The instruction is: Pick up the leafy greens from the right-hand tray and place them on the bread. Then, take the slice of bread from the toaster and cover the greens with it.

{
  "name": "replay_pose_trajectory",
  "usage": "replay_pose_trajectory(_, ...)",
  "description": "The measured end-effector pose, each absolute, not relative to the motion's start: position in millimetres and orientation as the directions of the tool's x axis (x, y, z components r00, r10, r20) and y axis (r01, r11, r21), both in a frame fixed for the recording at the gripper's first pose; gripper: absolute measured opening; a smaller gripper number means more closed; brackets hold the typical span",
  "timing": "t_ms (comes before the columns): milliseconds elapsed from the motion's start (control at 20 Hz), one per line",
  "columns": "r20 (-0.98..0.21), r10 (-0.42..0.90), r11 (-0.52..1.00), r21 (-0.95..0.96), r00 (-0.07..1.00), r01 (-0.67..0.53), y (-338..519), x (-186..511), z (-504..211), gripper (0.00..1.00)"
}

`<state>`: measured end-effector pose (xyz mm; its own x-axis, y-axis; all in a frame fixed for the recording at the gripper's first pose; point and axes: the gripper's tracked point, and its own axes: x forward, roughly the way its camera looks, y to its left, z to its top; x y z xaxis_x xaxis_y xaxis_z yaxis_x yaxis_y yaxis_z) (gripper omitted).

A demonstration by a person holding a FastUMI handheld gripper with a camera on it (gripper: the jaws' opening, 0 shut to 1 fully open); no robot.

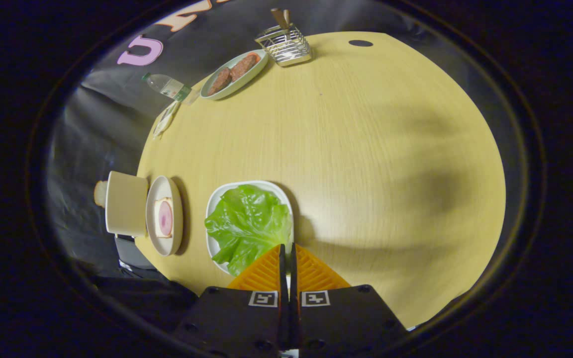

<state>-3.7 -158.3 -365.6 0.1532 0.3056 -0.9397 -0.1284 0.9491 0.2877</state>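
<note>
No readable text or labels.

A pale wood-grain table [366, 149] with a matt finish carries a smooth, glossy white tray [215, 199] holding a crinkled, shiny green lettuce leaf [246, 223]. A bright wire-metal basket [286, 47], a clear plastic bottle [166, 86] and a matt cream toaster [126, 203] stand along its edge, against black cloth [82, 149].
</note>
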Motion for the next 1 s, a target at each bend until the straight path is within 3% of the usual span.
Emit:
replay_pose_trajectory(550,-0.868,0.436,0.9,0.413,0.239,-0.14,-102,-12,-292,0.04)
replay_pose_trajectory(1000,-0.753,0.615,0.788,0.571,0.234,-0.231,26,-41,-225,0.04)
